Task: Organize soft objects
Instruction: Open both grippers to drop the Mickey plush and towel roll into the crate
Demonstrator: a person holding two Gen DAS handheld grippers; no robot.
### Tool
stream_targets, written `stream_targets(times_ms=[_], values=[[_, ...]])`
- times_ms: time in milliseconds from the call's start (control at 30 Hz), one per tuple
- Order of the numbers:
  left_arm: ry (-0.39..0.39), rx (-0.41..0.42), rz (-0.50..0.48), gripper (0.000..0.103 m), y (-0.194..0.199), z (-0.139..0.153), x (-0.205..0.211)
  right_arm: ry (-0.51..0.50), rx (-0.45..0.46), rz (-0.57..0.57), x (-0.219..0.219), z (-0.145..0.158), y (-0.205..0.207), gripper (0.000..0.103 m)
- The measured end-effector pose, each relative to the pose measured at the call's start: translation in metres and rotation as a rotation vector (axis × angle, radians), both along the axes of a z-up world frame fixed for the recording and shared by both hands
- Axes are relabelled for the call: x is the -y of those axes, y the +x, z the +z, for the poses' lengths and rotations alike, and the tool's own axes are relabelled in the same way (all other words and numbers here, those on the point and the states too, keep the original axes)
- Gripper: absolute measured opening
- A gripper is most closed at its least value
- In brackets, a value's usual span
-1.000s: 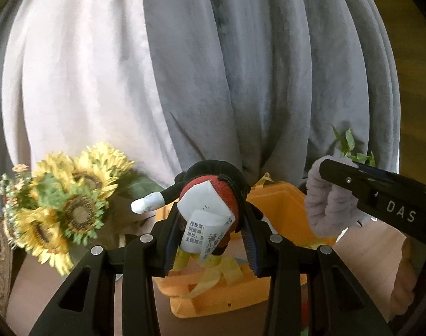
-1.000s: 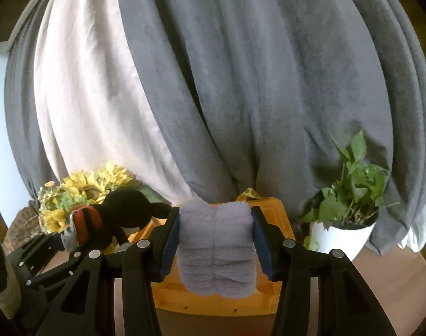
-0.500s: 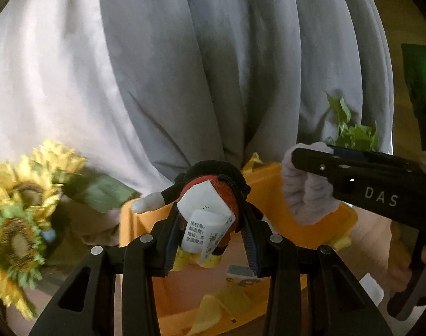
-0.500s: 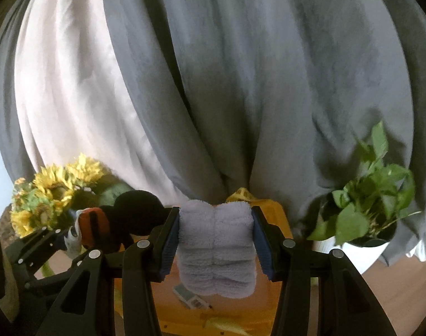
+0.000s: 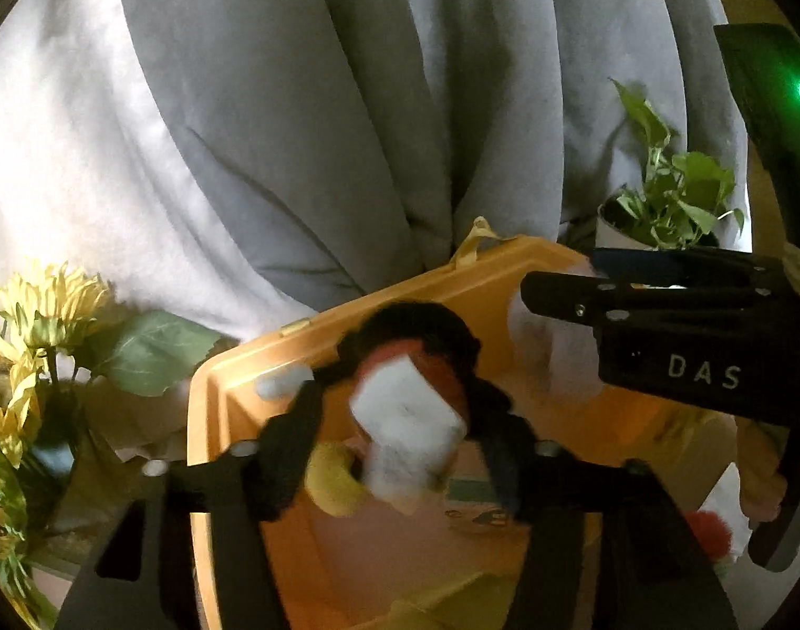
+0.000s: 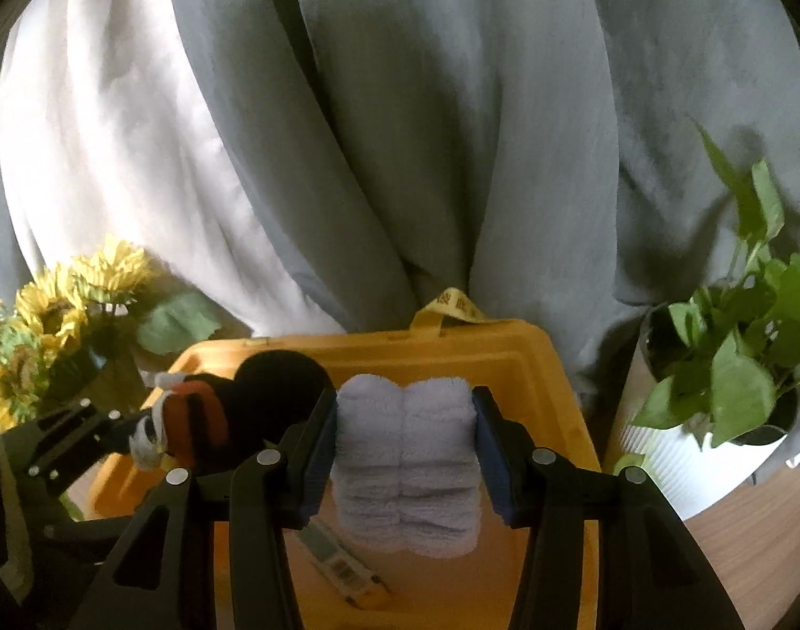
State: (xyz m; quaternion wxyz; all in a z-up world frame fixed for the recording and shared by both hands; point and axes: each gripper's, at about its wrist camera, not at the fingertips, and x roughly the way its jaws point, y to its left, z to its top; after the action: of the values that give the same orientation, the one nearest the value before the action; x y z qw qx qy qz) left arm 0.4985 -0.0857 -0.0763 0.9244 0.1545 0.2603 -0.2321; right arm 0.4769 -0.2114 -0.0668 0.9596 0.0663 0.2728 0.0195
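Note:
A black-and-red plush toy [image 5: 410, 404] with a white tag hangs blurred over the open orange bin [image 5: 216, 420]. My left gripper [image 5: 402, 420] has its jaws opening, and the fingers stand apart from the toy's sides. From the right wrist view the toy [image 6: 200, 415] sits at the left gripper's [image 6: 137, 425] tip above the bin's left part. A folded lilac towel [image 6: 405, 462] is between the pads of my right gripper [image 6: 405, 420], over the bin [image 6: 557, 367]. The right jaws are opening, but the pads still touch the towel.
Sunflowers [image 6: 69, 310] stand left of the bin and a potted green plant [image 6: 715, 394] in a white pot stands to its right. A grey and white curtain [image 6: 452, 131] hangs close behind. A flat labelled packet [image 6: 342, 567] lies in the bin. Wooden tabletop [image 6: 757, 525] shows at right.
Both grippers have moved forward and down over the orange bin. The left fingers have spread away from the plush toy, which now looks blurred. The towel stays between the right pads.

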Motion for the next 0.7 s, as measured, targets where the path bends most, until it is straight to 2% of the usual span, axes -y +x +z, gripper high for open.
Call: stream_targets(times_ms=[33,100,333,700], values=[[-0.003,-0.001,0.006,0.063,0.0,0.0,0.0,0.001,-0.002,-0.007,0.001,0.0,0.001,0.066],[-0.005,0.0,0.024,0.068,0.001,0.0,-0.003,0.004,0.009,-0.029,0.003,-0.001,-0.001,0.076],[-0.072,-0.002,0.123,0.075,-0.009,0.011,-0.016,-0.006,0.019,-0.058,0.006,0.006,-0.011,0.076],[-0.132,0.005,0.225,0.075,-0.052,0.033,-0.027,0.014,0.038,-0.083,0.013,0.022,-0.047,0.076]])
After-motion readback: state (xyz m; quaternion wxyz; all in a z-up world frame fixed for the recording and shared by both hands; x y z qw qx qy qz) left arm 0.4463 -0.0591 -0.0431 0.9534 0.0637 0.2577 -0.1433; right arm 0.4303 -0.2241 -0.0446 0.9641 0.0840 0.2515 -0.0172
